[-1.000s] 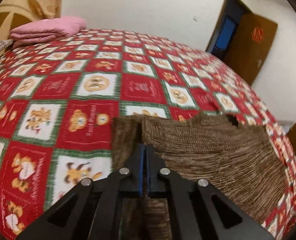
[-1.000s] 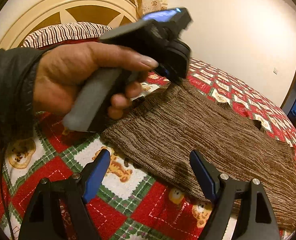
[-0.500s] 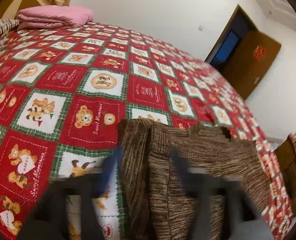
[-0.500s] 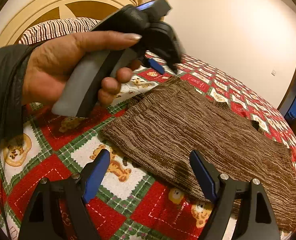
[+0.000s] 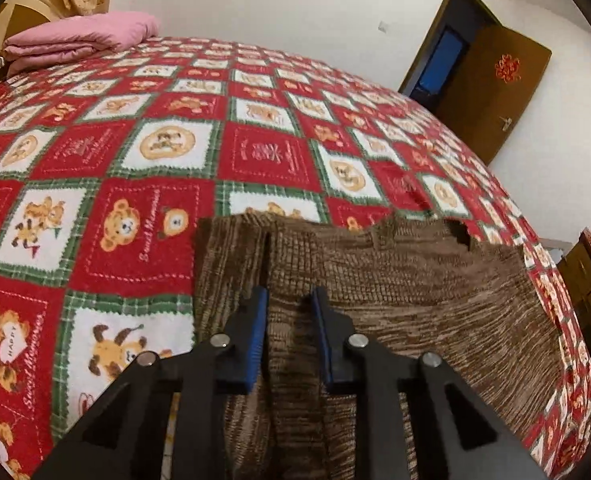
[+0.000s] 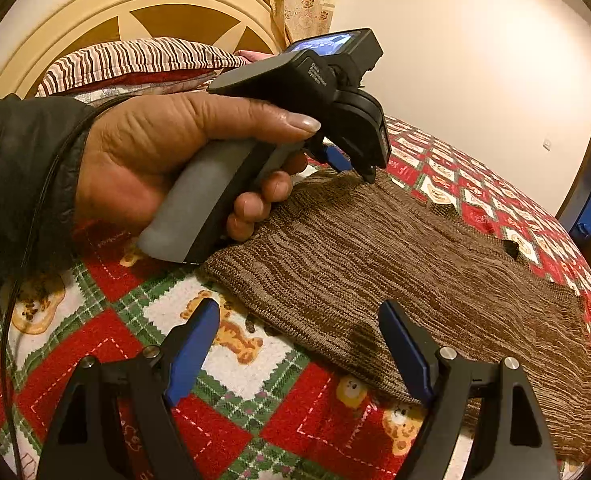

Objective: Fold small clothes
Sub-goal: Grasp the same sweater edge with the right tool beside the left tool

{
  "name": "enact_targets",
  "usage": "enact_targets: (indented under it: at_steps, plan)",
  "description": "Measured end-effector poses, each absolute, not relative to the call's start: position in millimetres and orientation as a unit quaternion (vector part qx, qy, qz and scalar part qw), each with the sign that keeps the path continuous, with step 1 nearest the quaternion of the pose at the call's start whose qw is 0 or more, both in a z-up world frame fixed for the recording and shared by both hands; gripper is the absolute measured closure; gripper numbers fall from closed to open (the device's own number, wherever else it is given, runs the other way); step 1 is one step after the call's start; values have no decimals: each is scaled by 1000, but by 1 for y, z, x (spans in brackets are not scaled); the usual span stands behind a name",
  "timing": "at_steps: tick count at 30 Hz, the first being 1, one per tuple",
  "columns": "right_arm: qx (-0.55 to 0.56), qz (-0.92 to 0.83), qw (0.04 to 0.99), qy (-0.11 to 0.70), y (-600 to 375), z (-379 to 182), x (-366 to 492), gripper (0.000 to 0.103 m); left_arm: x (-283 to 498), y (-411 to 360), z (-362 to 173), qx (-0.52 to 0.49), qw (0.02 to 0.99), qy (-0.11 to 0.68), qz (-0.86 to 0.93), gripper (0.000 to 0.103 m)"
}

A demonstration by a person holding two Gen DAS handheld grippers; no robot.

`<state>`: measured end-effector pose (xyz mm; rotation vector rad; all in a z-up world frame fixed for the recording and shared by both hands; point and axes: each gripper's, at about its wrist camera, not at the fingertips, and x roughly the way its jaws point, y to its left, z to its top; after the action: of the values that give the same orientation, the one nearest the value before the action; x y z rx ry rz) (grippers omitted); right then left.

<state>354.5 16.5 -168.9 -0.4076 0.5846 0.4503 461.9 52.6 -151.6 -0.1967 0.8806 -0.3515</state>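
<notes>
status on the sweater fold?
Early. One strip along the far edge of the brown knit garment already lies folded over. In hand: the left gripper, its jaws just closing, straddles that strip's edge. The right gripper hangs open over the near hem. The main folds are left.

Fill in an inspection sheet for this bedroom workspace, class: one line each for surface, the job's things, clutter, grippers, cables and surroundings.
Surface: bed under a red bear-print quilt.
Job's things: brown knit garment lying flat, one side folded over.
Clutter: folded pink blanket and striped pillow at the bed's head.
Grippers: left gripper over the garment's fold, jaws just closing, narrow gap, pads not yet pressing; right gripper open above the garment's near edge.
Cables: black cable along the dark sleeve.
Surroundings: cream headboard, curtain, brown door ajar.
</notes>
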Motion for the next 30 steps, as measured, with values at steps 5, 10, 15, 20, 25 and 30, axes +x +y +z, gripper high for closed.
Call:
enact_targets:
  at_steps: [5,10,15,20,25,30]
  plan:
    - [-197,218,914,281,15,-169,354,21,457,54,-149,-89,892,413,-159,99]
    - [-198,217,914,279,15,-169,352,21,449,75,-145,-123,900,394,-140,99]
    - [-204,214,914,279,18,-170,350,21,456,75,-157,-125,889,422,-127,91]
    - [-232,184,910,291,27,-167,351,20,458,81,-148,-110,895,420,-97,45]
    - [-305,161,900,268,50,-169,345,20,469,99,-146,-125,897,413,-94,28]
    - [-339,175,886,265,69,-168,360,20,487,73,-158,-101,878,447,-141,28]
